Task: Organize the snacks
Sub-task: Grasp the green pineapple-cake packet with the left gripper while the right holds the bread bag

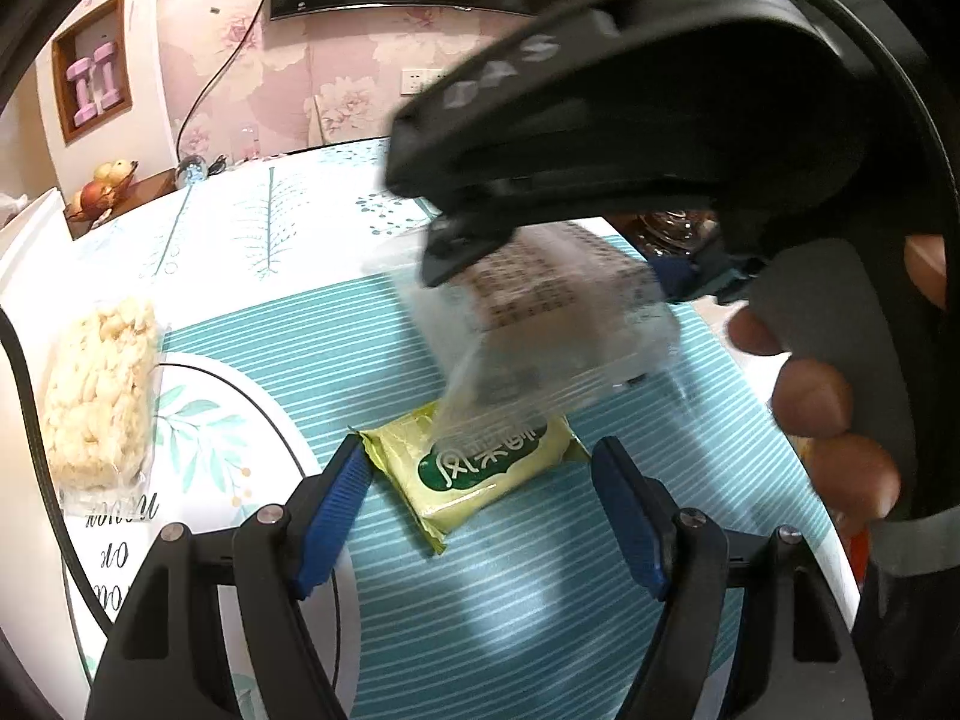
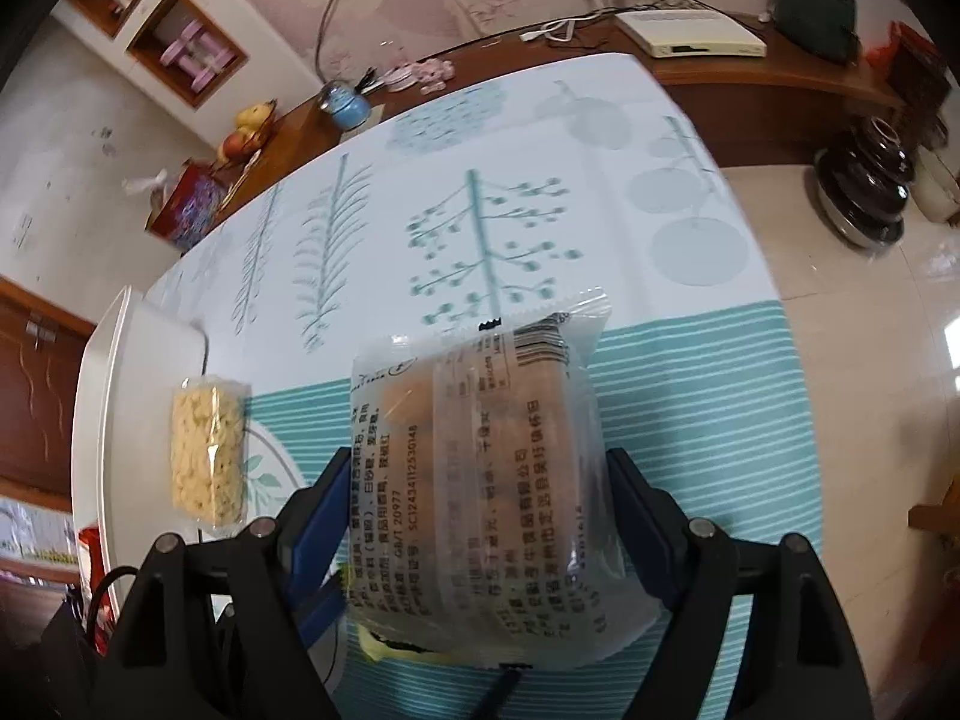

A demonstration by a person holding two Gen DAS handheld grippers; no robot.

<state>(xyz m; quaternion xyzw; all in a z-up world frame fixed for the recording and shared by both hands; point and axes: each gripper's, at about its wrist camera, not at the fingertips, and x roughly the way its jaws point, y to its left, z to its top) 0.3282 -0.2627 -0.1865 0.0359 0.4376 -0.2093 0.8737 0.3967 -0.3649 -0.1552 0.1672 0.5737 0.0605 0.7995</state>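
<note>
My left gripper [image 1: 480,510] is open, its blue pads on either side of a yellow-green snack packet [image 1: 474,474] lying on the striped teal cloth. My right gripper [image 2: 480,516] is shut on a clear-wrapped brown cake packet [image 2: 480,480] and holds it in the air; the left wrist view shows that packet [image 1: 540,324] blurred, just above the yellow-green packet, with the right gripper body over it. A clear bag of pale puffed snack [image 1: 99,396] lies at the left on the table; it also shows in the right wrist view [image 2: 207,456].
The table [image 2: 480,150] wears a white and teal cloth with leaf prints. A white tray edge [image 2: 108,372] sits at the left. Behind is a wooden counter with a fruit bowl [image 2: 249,129], a red box [image 2: 189,210] and a router [image 2: 690,33]. A dark vase [image 2: 864,180] stands on the floor.
</note>
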